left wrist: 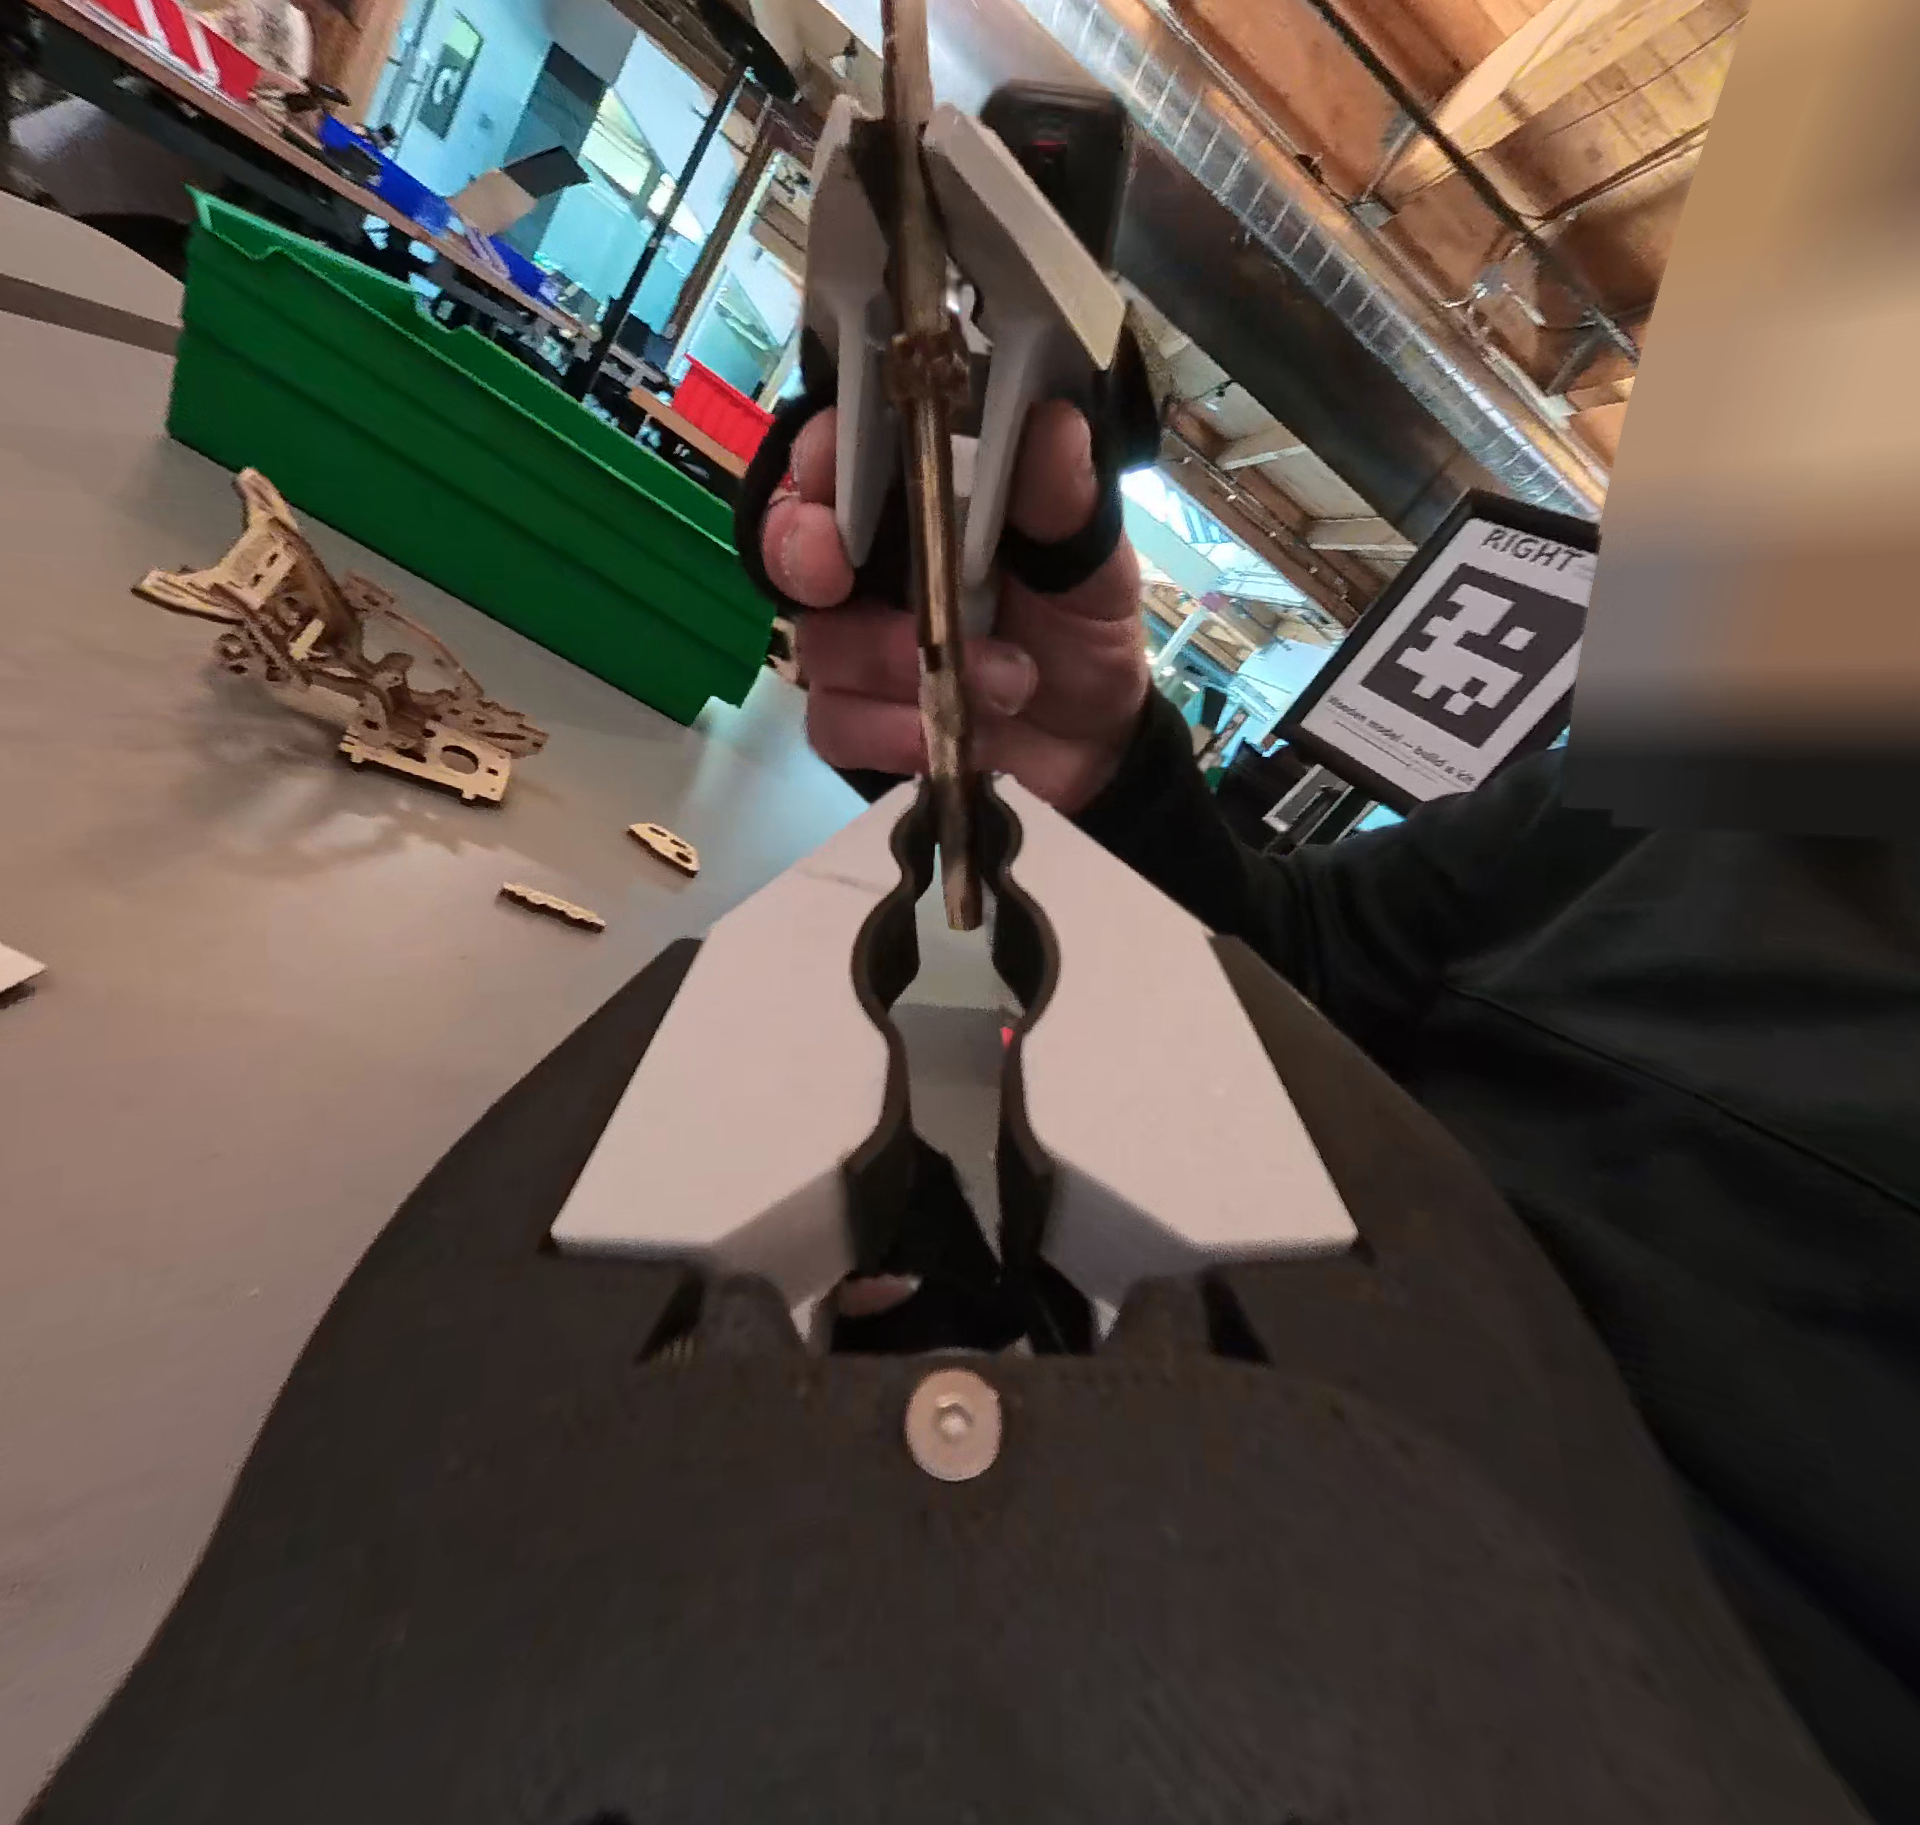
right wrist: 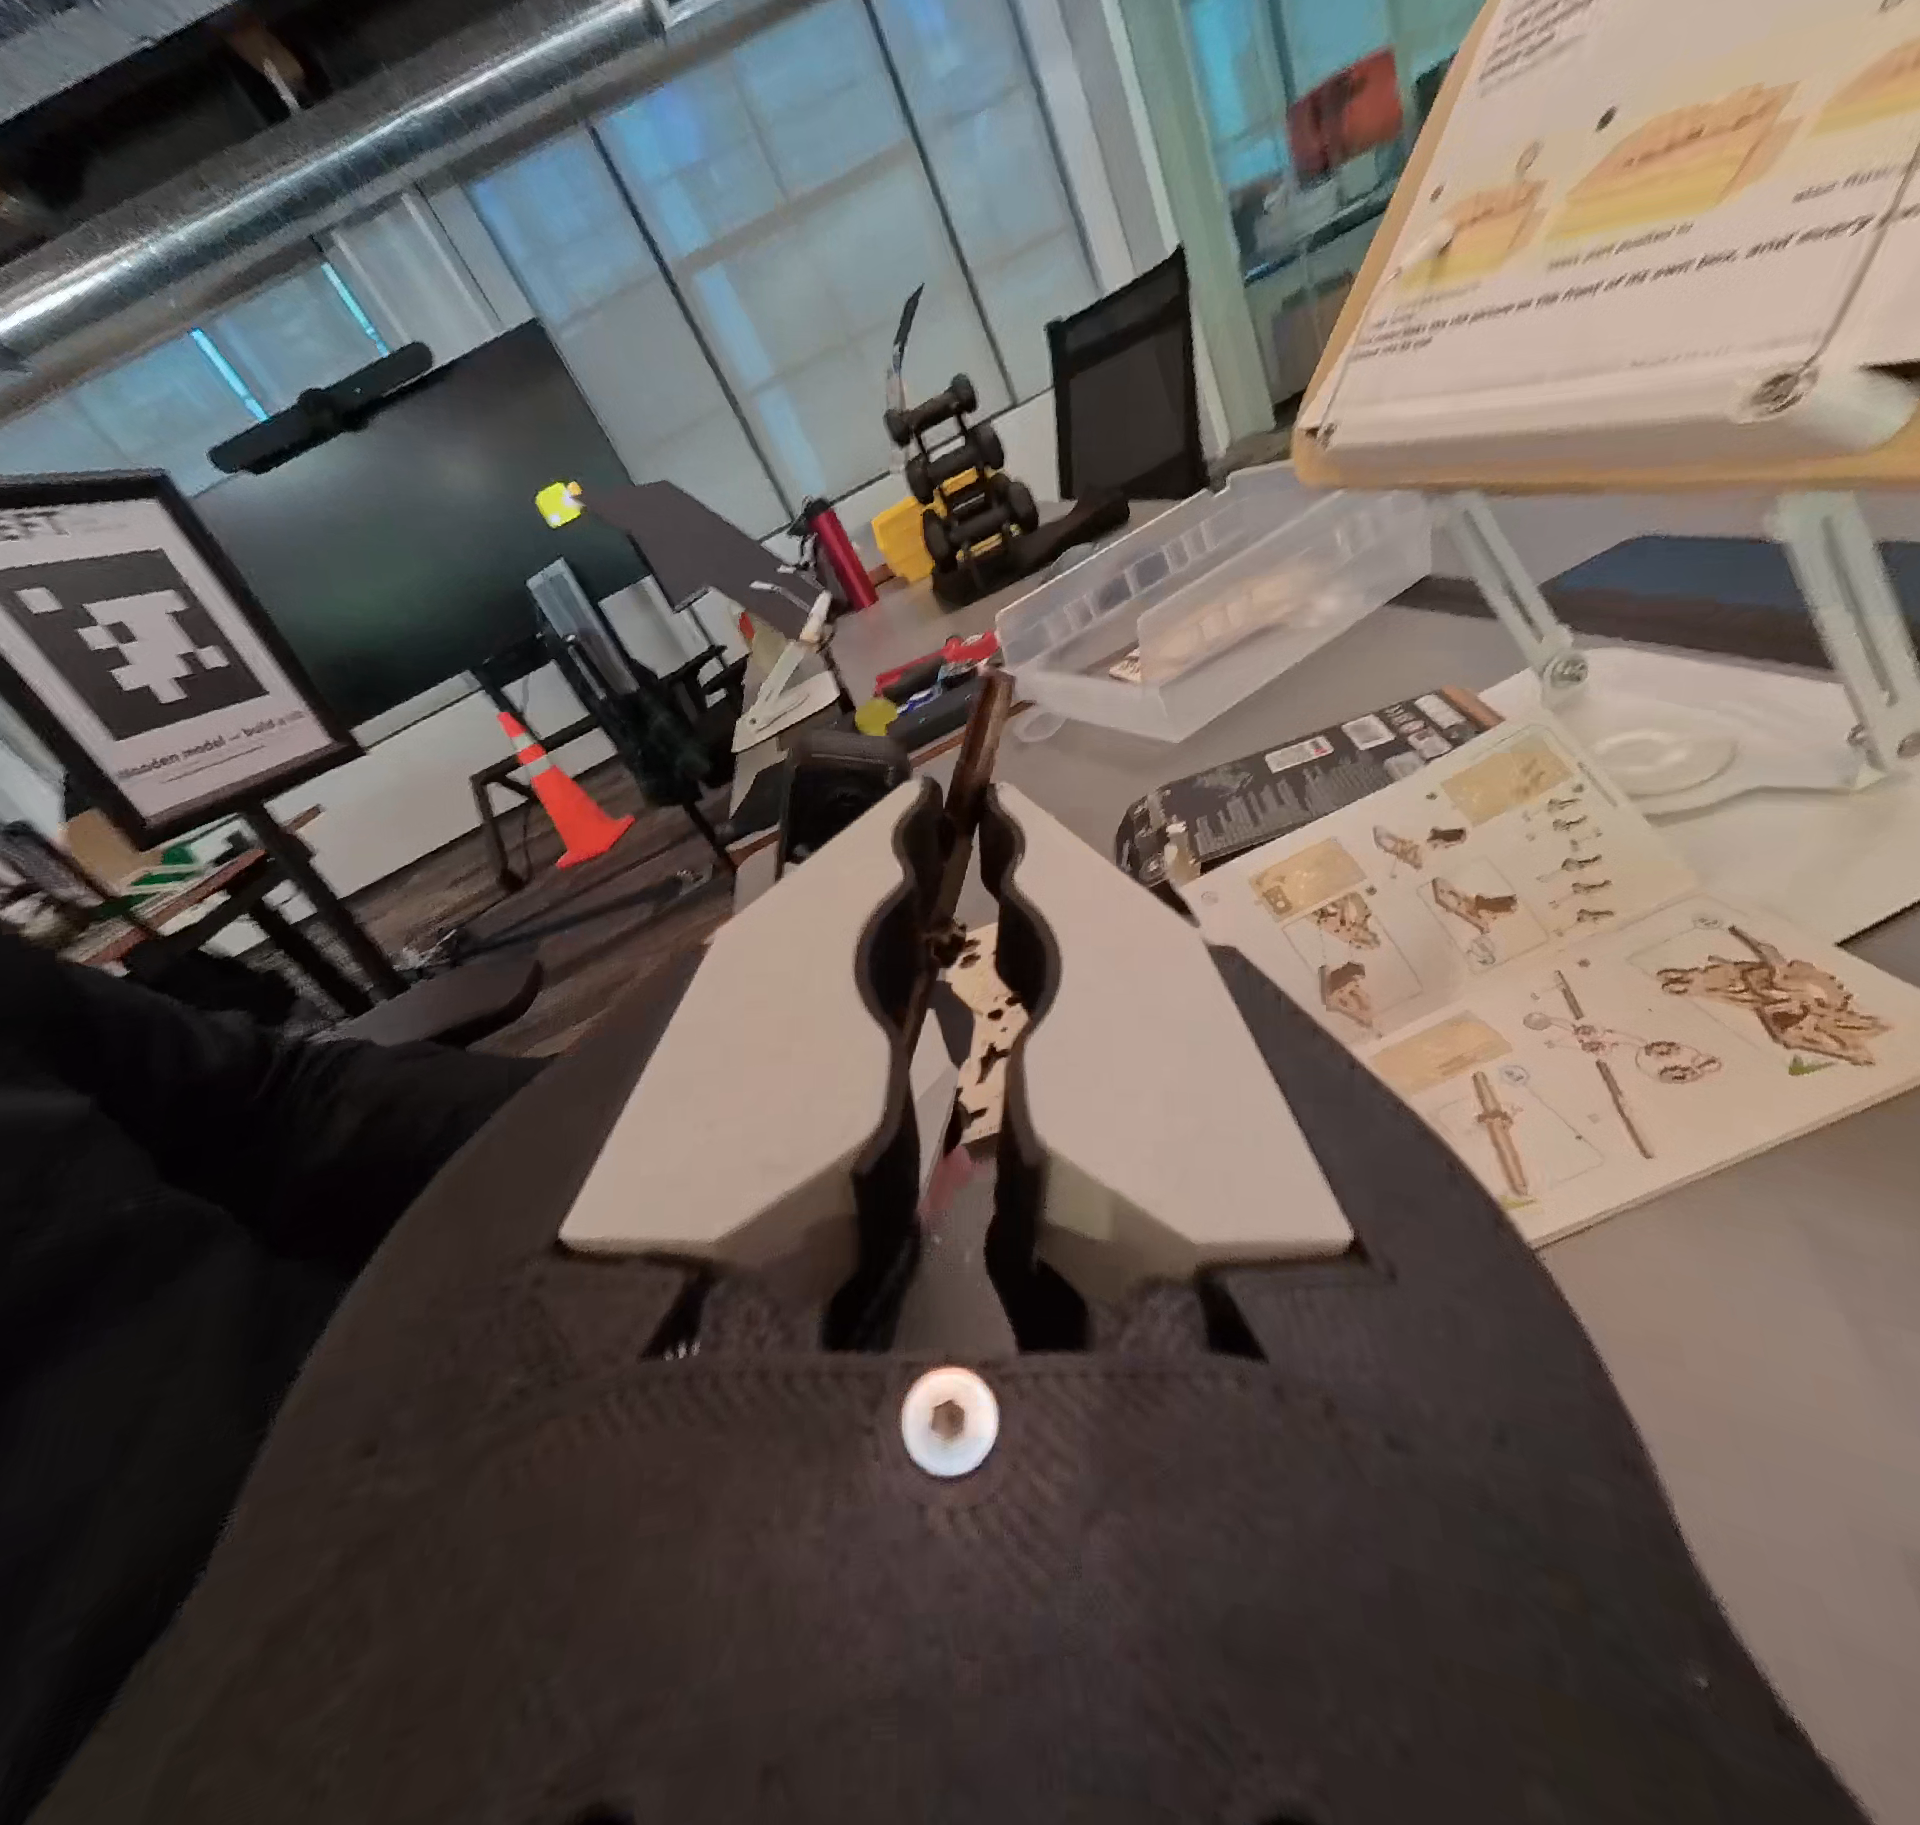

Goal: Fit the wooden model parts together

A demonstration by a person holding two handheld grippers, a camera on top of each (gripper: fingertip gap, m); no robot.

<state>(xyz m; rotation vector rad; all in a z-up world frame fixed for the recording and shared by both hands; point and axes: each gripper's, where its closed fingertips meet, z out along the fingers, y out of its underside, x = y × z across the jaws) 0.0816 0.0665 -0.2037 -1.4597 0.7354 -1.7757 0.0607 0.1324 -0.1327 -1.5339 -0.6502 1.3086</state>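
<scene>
Right gripper point(right wrist: 951, 819) pinches wooden rod point(right wrist: 961, 840); left view alone shows its gear point(left wrist: 928, 362).

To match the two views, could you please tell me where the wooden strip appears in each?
Left wrist view: wooden strip runs upright through the centre.
Right wrist view: wooden strip at centre, slanting up-right.
Shared landmark: small gear on the strip.
</scene>
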